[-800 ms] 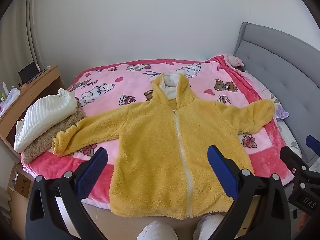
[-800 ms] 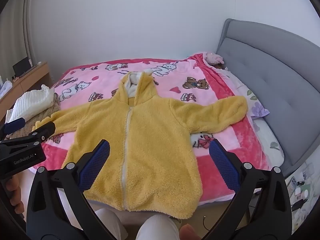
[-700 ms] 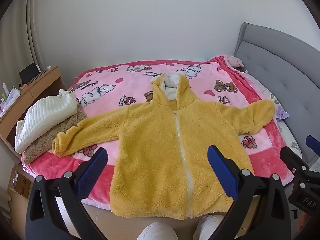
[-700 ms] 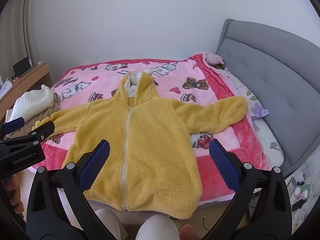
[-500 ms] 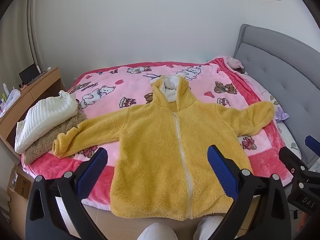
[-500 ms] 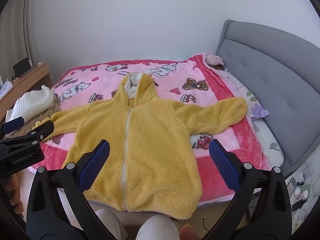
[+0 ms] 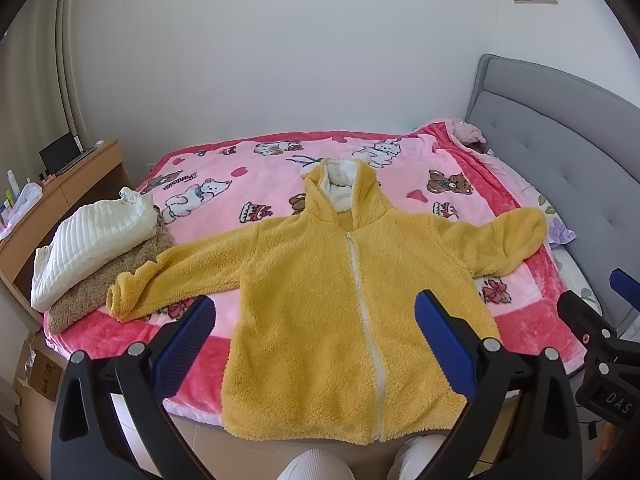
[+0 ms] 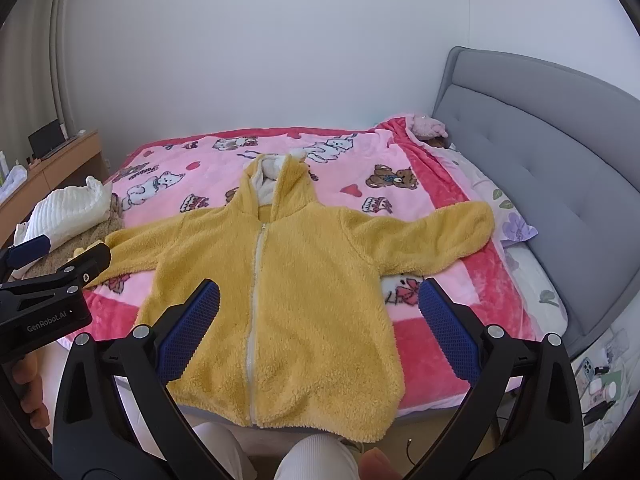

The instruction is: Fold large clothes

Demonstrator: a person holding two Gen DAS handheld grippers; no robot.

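A yellow fuzzy hoodie (image 7: pixel 344 296) lies flat mid-frame on a pink blanket (image 7: pixel 240 184). A gray headboard (image 7: pixel 560 132) stands at right. The left gripper (image 7: pixel 316 336) and right gripper (image 8: pixel 320 320) are both wide open, holding nothing.

A plain white wall (image 7: pixel 280 60) fills the upper frame. A grey padded headboard (image 7: pixel 560 128) stands at right. A wooden dresser (image 7: pixel 60 192) sits at left.

Home bedroom (bed (image 7: pixel 400 152), headboard (image 8: pixel 540 152))

jacket (image 7: pixel 320 300): yellow fleece, white zip, cream hood lining
blanket (image 7: pixel 224 184): pink, red border, bear and cat cartoons
headboard (image 8: pixel 540 152): grey
gripper pads (image 7: pixel 184 344): blue
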